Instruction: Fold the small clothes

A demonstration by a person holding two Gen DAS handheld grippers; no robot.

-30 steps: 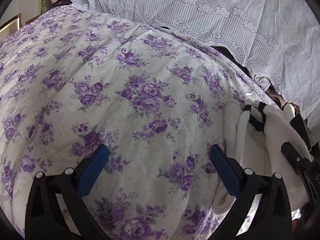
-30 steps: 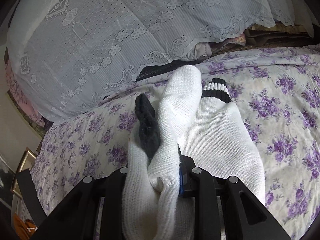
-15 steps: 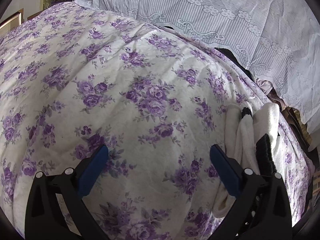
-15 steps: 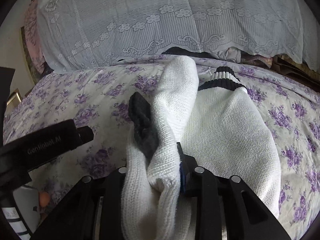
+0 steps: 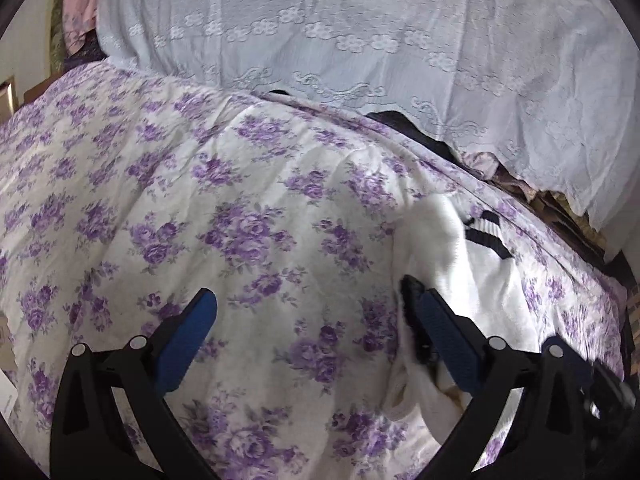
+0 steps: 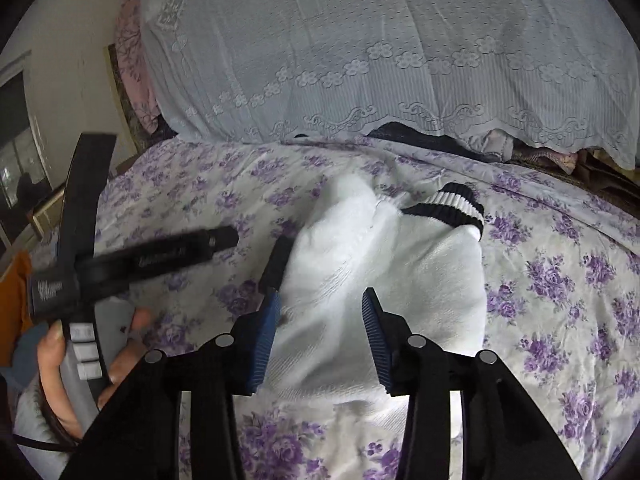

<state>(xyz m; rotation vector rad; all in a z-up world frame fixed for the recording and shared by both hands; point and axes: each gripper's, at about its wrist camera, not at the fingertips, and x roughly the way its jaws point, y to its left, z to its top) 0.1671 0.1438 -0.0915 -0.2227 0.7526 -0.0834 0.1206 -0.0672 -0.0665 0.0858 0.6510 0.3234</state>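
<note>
The white socks (image 6: 360,264) lie doubled over on the bed (image 6: 560,280), so the right gripper (image 6: 320,340) has just parted its jaws off them, while the left gripper (image 5: 316,340) hovers wide and empty alongside.

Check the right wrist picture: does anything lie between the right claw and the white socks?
Nothing visible does. The right claw stands open directly over the socks, which lie on the floral bedspread. The left claw is off to the side, clear of that gap.
</note>
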